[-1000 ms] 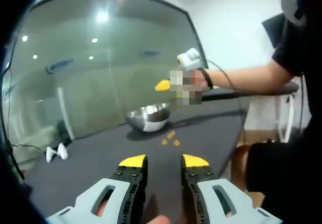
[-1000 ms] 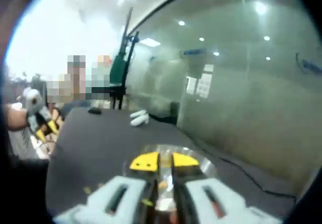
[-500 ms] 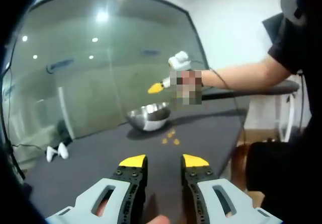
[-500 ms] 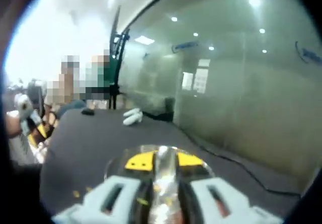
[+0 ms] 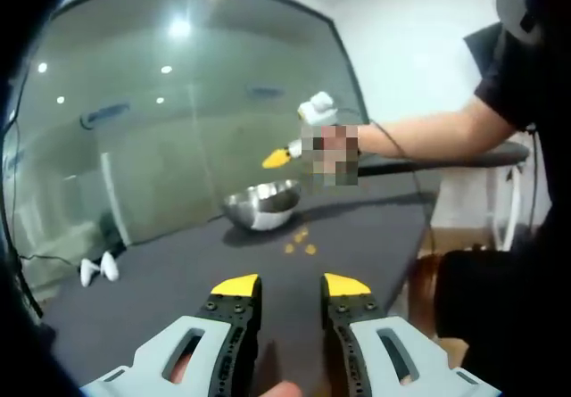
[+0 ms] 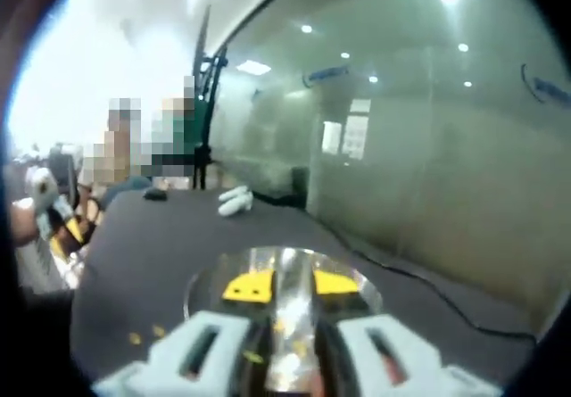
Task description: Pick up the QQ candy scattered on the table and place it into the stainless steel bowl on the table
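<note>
Right tongs (image 6: 282, 285) now above the bowl (image 6: 357, 277), jaws parted.

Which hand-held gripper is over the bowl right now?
The right hand-held gripper: its yellow tips hang above the stainless steel bowl. The left hand-held gripper sits back over bare table.

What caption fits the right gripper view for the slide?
Right gripper poised over the stainless steel bowl, jaws slightly parted, with candies on the dark table.
</note>
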